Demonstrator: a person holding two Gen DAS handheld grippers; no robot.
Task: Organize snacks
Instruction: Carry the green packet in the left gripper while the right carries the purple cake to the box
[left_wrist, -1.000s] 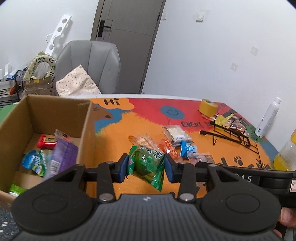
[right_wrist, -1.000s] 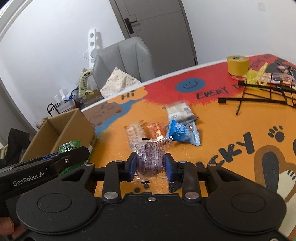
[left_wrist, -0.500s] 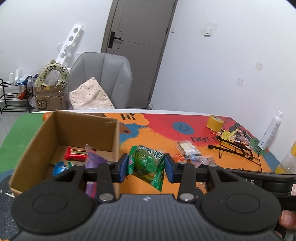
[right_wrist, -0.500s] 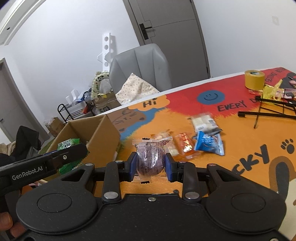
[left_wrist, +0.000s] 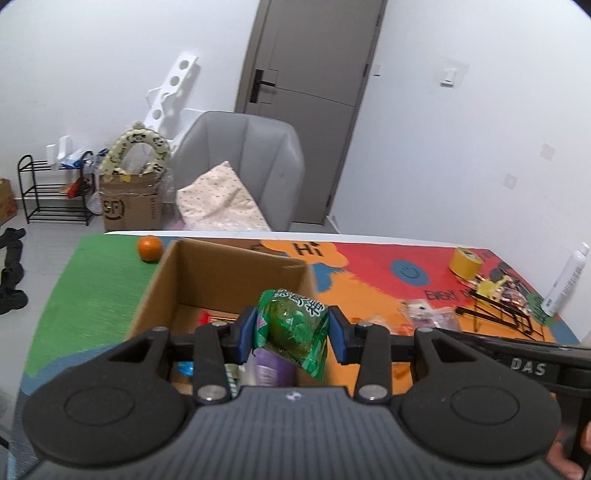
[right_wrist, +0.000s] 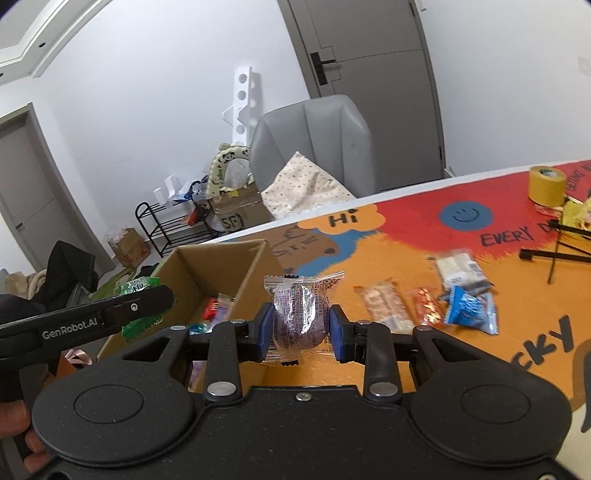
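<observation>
We work over the table covered by a bright orange, red and green cartoon mat, where the open brown cardboard box already holds a few wrapped snacks and is, we judge, where both our loads should go. Our left gripper is clenched on a crinkly green foil snack packet, which hangs above the box's right wall, so we want it carried fully over the opening before letting go. Our right gripper is grasping a clear-wrapped purple round snack, which hangs near the box's corner but seems not yet above the opening. We should bring each packet in low and release them one after the other, so that neither catches the rim. The loose packets on the mat wait their turn.
</observation>
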